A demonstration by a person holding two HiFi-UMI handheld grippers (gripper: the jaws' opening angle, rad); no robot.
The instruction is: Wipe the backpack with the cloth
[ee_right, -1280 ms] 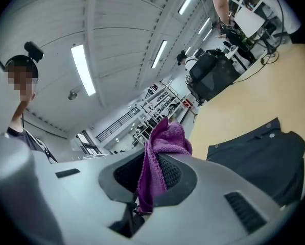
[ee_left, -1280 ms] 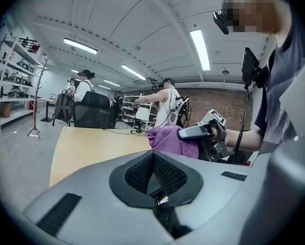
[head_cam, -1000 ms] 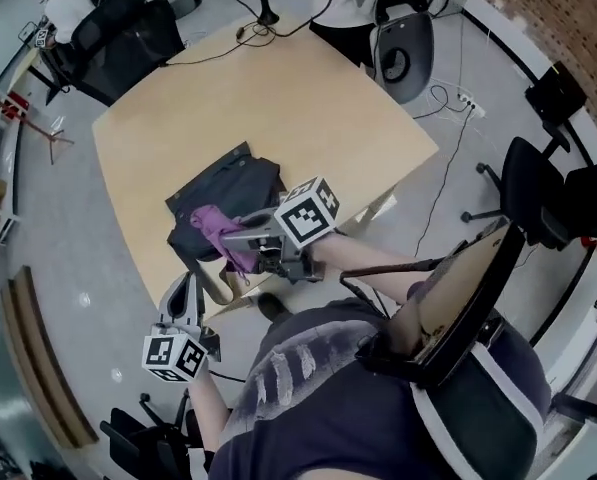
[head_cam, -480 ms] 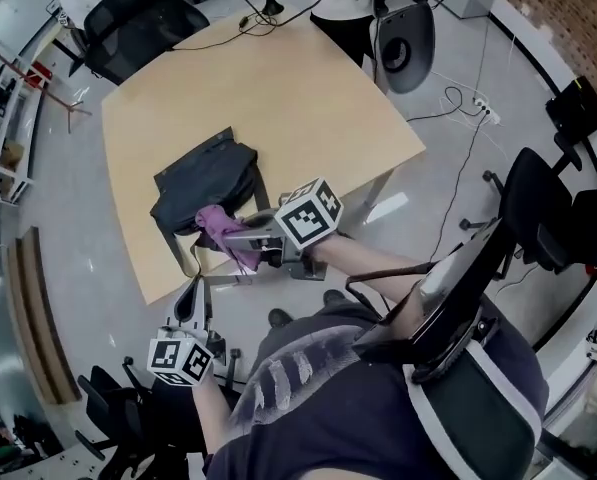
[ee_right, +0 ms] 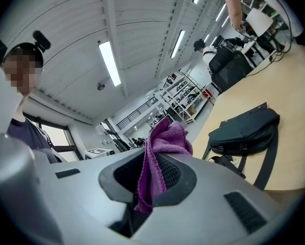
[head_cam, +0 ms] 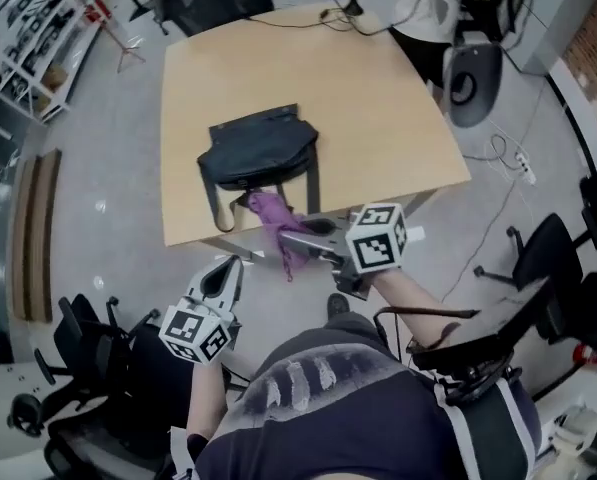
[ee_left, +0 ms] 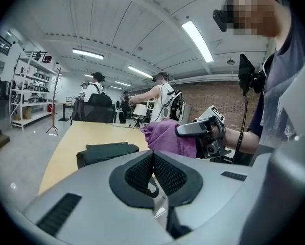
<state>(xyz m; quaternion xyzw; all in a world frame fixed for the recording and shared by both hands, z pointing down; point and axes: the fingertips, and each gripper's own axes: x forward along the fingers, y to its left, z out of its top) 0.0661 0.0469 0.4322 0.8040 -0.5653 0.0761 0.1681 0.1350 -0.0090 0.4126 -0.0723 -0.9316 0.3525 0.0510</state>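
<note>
A black backpack (head_cam: 260,148) lies flat near the front edge of the wooden table (head_cam: 378,108), its straps hanging over the edge. My right gripper (head_cam: 278,230) is shut on a purple cloth (head_cam: 275,226), held off the table's front edge just below the backpack; the cloth (ee_right: 162,147) droops from between the jaws, with the backpack (ee_right: 244,129) ahead on the right. My left gripper (head_cam: 222,275) is shut with nothing in it, lower left, off the table. In the left gripper view the backpack (ee_left: 106,152) and the cloth (ee_left: 167,137) show ahead.
Black office chairs (head_cam: 83,343) stand at my left and another chair (head_cam: 568,268) at the right. A grey speaker-like unit (head_cam: 470,78) and cables lie on the floor beyond the table's right edge. Shelving (head_cam: 28,28) lines the far left. People stand at the back.
The view has swung, so the table and backpack sit further up and right. My right gripper with the cloth has come off the backpack to below the table's edge. The left gripper rose slightly.
</note>
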